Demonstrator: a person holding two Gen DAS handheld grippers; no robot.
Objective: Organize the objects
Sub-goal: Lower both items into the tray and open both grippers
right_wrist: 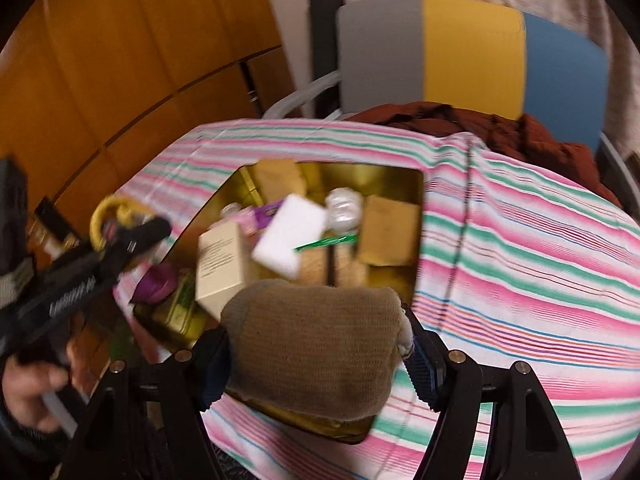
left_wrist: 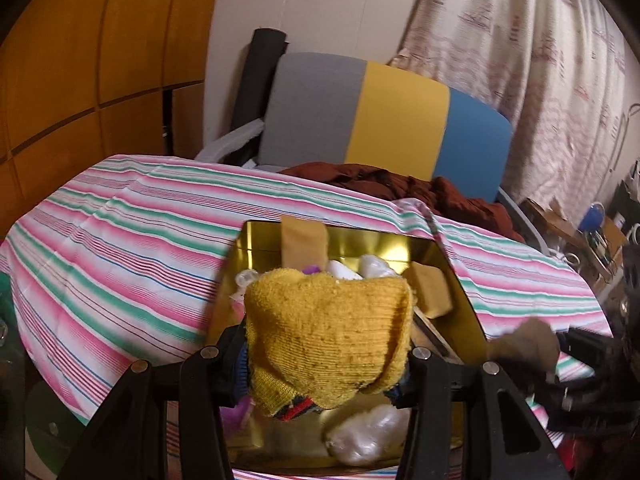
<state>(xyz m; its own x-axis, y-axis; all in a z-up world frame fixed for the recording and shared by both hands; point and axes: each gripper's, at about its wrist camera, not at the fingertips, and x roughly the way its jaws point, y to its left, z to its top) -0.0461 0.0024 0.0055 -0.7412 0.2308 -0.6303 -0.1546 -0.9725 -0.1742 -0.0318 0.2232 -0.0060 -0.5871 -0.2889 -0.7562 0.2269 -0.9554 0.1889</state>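
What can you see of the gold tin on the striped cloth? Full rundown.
The gold tin is an open, lidless rectangular box with shiny, mirror-like metal walls, sitting flat on the striped cloth. It is crowded: tan cardboard boxes, a cream printed carton, a white foam block, crumpled clear plastic, a purple item and a green stick. The left claw holds a yellow sock over it, and the right claw holds a brown sock at its near edge. Contact with the tin is unclear.

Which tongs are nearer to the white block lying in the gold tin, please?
Right, as far as I can judge. The right tongs, gripping a tan sock, hang near the white block; the left tongs, holding a yellow sock, sit at the tin's left edge.
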